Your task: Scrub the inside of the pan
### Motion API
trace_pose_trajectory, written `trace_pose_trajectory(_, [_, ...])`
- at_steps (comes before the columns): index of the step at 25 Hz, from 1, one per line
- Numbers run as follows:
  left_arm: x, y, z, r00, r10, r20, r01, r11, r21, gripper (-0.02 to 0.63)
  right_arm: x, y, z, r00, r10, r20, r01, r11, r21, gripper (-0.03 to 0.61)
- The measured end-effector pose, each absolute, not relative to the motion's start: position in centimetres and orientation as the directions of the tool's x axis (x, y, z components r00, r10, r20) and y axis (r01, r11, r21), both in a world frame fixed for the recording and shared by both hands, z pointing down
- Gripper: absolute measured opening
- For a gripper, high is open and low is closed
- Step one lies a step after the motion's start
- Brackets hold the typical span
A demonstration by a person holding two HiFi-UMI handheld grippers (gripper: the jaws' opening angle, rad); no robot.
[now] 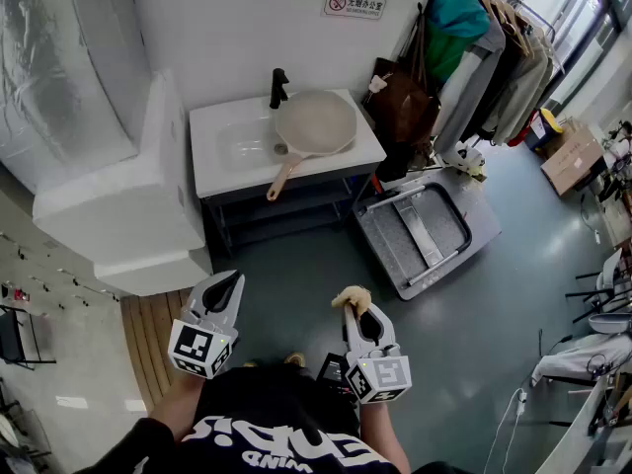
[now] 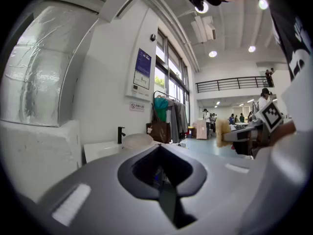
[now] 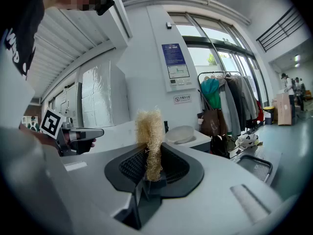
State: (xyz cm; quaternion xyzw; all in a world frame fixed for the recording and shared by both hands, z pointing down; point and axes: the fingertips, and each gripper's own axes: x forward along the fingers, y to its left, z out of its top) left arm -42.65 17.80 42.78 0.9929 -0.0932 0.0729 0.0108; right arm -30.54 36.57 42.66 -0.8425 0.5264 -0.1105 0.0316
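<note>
The round beige pan [image 1: 316, 123] lies on the white table [image 1: 211, 170] beside the black tap [image 1: 278, 88], well apart from both tongs and straight ahead across the floor. Its long handle [image 1: 282, 177] points back toward the person and slightly leftward. The left tongs [image 1: 225, 282] are pressed together on nothing. The right tongs [image 1: 354, 302] pinch a tan fibre scrubber [image 3: 149, 136], which stands upright between them. The handle's end leans toward the left tongs, while the bowl sits more in line with the right, so the coming move is likely a walk forward
</note>
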Motion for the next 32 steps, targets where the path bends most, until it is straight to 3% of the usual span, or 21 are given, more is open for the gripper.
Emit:
trace_pose_trajectory(21, [-40.6,20.5,43.6,0.953,-0.264,0.151,-0.267,-0.964,-0.004,-0.004,-27.6,38.4,42.4,0.33,-0.937,0.116,-0.928,-0.344,-0.143,0.074])
trace_pose_trajectory(32, [-33.8,19.2,44.2,0.96,-0.239,0.145,-0.24,-0.971,-0.016,-0.004,-21.9,36.8,43.6,0.337,-0.934,0.116,-0.922,-0.352,-0.16,0.074])
